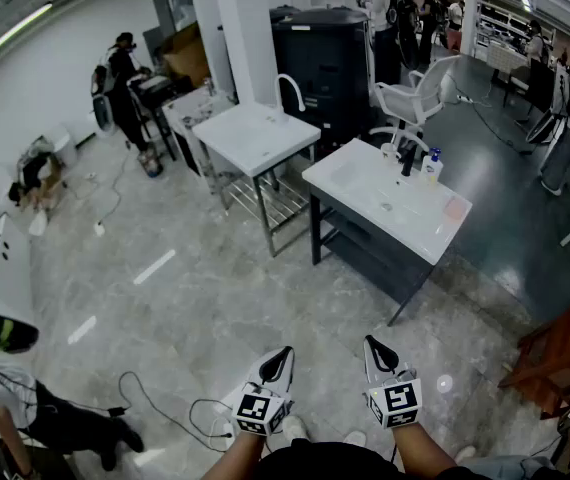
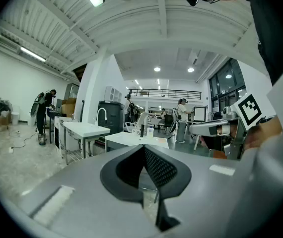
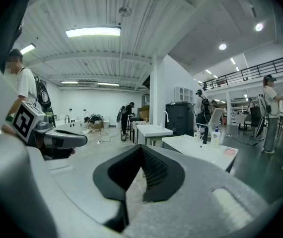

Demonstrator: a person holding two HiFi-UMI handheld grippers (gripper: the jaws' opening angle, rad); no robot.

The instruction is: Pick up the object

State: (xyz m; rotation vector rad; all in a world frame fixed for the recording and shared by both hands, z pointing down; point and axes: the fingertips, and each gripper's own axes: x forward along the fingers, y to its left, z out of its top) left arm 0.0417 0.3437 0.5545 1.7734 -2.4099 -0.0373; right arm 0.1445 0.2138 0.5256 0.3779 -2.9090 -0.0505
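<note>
My left gripper (image 1: 283,354) and right gripper (image 1: 373,344) are held side by side low in the head view, above the marble floor, both shut with nothing between the jaws. In the left gripper view the left gripper (image 2: 143,148) points toward a white sink counter (image 2: 131,139). The right gripper (image 3: 141,147) faces the same counter (image 3: 201,150). That counter (image 1: 365,190) stands some way ahead of both grippers. On it stand a black faucet (image 1: 406,158), a white bottle with a blue cap (image 1: 431,166) and a flat pink item (image 1: 455,208).
A second white sink table (image 1: 255,136) stands behind the first, with a black cabinet (image 1: 325,58) and a white chair (image 1: 420,93) beyond. Cables (image 1: 155,398) trail on the floor at left. A wooden piece of furniture (image 1: 555,353) is at right. Several people stand around.
</note>
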